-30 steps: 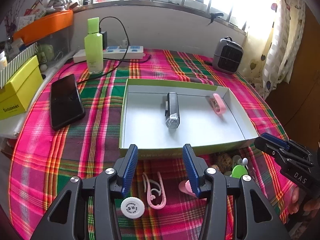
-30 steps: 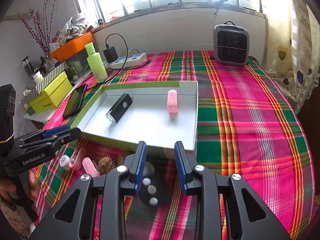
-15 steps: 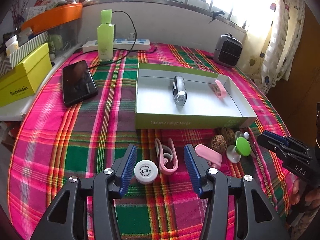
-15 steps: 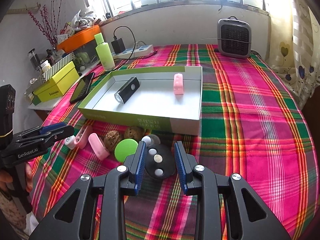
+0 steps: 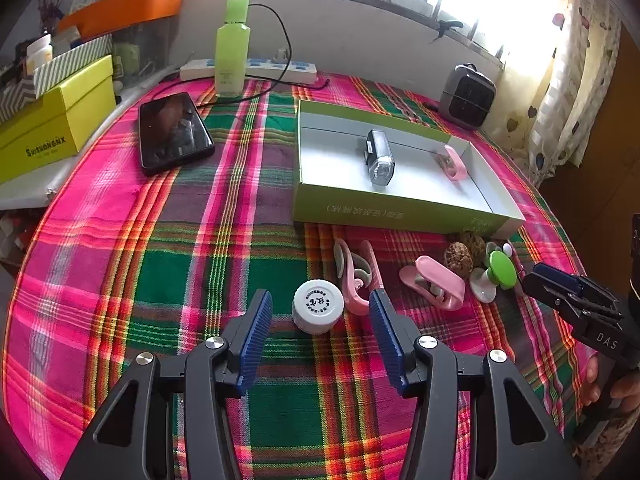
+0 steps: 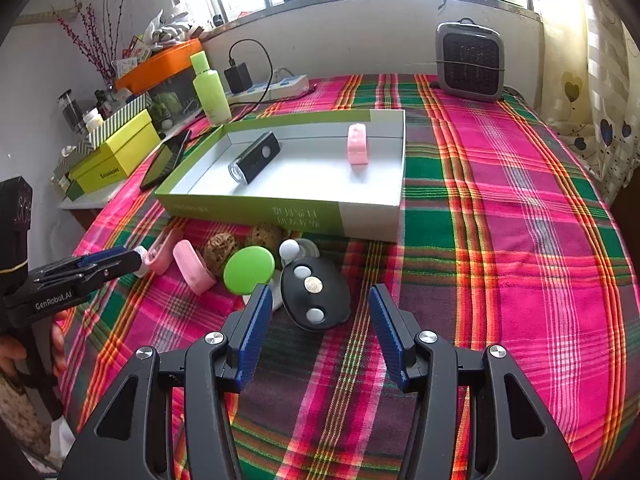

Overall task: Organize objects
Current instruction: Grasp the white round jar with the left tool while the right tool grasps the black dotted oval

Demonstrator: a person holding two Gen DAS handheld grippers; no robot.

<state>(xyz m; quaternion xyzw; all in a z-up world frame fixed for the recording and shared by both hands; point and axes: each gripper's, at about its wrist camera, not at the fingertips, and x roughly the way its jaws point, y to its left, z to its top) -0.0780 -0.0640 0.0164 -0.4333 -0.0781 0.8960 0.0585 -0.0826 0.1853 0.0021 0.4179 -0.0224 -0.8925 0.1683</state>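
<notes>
Both tongs have pulled back from the green box (image 6: 280, 212) and sunk toward the loose things in front of it; the right tongs (image 6: 316, 316) have just been opening and now stand spread, with the black remote (image 6: 314, 294) lying just ahead between the tips, untouched. The left tongs (image 5: 320, 320) have spread a little further too, framing the white cap (image 5: 318, 306) without pressing it. Inside the box lie a black torch (image 6: 256, 156) and a pink clip (image 6: 357, 146). The risk, as I judge it, is crowding: the green disc (image 6: 248, 270) sits touching the remote's left side, so the left pad could nudge it or catch both. Likewise a pink clamp (image 5: 356, 280) lies just beside the cap, near the right pad. On the worktop (image 6: 500, 240), free room lies to the right of the remote; the box wall stands close behind the cluster.
</notes>
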